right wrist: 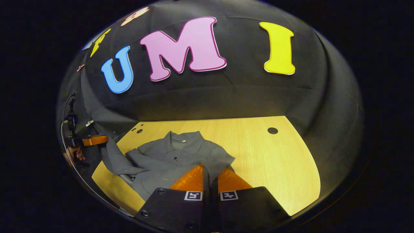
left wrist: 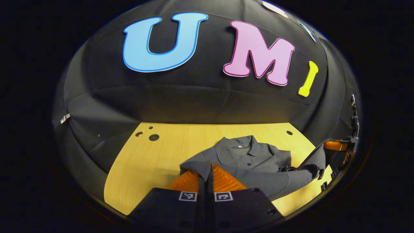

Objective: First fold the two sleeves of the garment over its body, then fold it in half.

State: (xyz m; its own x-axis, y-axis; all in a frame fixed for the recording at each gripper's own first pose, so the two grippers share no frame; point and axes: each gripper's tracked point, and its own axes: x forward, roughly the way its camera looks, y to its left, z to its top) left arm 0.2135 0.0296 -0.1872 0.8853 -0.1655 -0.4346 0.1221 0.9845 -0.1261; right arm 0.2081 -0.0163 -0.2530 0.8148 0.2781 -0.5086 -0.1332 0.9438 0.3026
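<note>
Two grippers each pinch grey cloth between their orange fingers. In the left gripper view, the left gripper (left wrist: 205,181) has its jaws closed on a fold of the garment (left wrist: 249,158), a thin strip of fabric caught between the two ribbed pads. In the right gripper view, the right gripper (right wrist: 210,179) grips the garment's near edge in the same way, cloth running up between its fingers.

The garment is a grey collared shirt with buttons, lying on the yellow wooden table (left wrist: 161,155) with its collar (right wrist: 182,139) toward the booth's wall. Its body rests on the tabletop just ahead of both grippers, touching both pairs of fingers.

The left gripper view shows a sleeve drawn across the lower part of the shirt toward its right edge, where the other gripper's orange finger (left wrist: 334,145) holds cloth lifted off the table. The right gripper view shows the opposite side: at its left edge a hand (right wrist: 76,153) holds the far gripper, whose orange finger (right wrist: 95,140) stands level with a hanging flap of grey fabric beside it. That view also shows more bare table to the right of the shirt, with a dark round hole (right wrist: 272,130) in the wood.
</note>
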